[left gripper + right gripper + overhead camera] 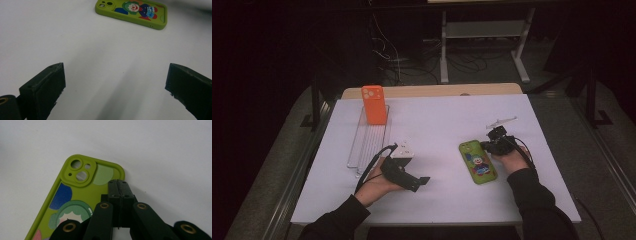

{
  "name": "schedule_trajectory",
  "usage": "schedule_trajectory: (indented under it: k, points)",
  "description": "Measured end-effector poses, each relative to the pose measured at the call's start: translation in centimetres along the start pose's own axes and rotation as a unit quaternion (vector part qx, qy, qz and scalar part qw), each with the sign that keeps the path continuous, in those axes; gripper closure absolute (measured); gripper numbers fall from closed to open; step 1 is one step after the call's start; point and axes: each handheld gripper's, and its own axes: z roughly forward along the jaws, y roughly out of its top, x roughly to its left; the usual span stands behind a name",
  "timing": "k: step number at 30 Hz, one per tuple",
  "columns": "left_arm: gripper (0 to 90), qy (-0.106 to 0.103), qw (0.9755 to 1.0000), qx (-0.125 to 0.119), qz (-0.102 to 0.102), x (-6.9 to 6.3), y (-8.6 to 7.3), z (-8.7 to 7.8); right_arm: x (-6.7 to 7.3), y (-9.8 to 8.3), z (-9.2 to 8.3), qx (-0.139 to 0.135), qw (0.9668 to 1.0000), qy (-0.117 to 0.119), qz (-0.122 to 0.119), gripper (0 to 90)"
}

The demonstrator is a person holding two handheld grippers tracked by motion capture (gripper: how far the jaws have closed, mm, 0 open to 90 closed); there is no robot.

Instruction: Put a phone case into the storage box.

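green phone case point(75, 195): soft-looking plastic or rubbery stuff, matt with a faint sheen; printed cartoon figure on the back, smooth; raised rim round the camera holes.
orange phone case point(374, 104): plastic, matt, even colour, smooth.
clear rack point(362, 145): transparent plastic, glossy, ribbed along its length.
desk point(452, 115): white top, matt, smooth, paper-like sheet; a pale wood edge point(432, 90) shows at the far side.
left hand-held gripper point(115, 82): black plastic jaws, matt, slightly grainy, edges a bit frayed.
right hand-held gripper point(119, 185): same black matt plastic; brass-coloured metal rivets, shiny.
sleeves point(532, 192): dark cloth, matt.
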Motion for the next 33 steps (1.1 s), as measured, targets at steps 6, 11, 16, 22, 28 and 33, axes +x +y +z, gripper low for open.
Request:
schedule_trajectory:
  k: [6, 11, 16, 22, 28, 33]
  points:
    - [2.1, -0.001, 1.0, 0.003, -0.001, 0.1, 0.0, 0.1, 0.2, 0.0, 0.0, -0.002, 1.0, -0.002, 0.003, 88.1]
    - [2.1, -0.002, 1.0, 0.008, 0.003, 0.2, 0.0, 0.2, -0.9, -0.1, 0.3, -0.006, 0.9998, -0.014, 0.01, 88.1]
    - [2.1, -0.003, 0.9999, 0.01, 0.003, 0.3, 0.0, 0.2, -0.6, 0.0, 1.1, 0.004, 0.9999, -0.012, 0.006, 88.1]
    - [2.1, -0.003, 1.0, 0.005, -0.005, 0.1, -0.1, 0.3, 0.5, 0.2, 1.5, 0.003, 0.9999, 0.013, -0.009, 88.1]
    - [2.1, -0.004, 1.0, 0.008, -0.002, 0.2, -0.1, 0.3, 1.9, 0.4, 1.7, 0.006, 0.9978, 0.053, -0.039, 88.1]
    - [2.1, -0.004, 0.9999, 0.012, 0.002, 0.2, -0.1, 0.2, 2.2, 0.7, 1.1, -0.003, 0.9975, 0.055, -0.043, 84.4]
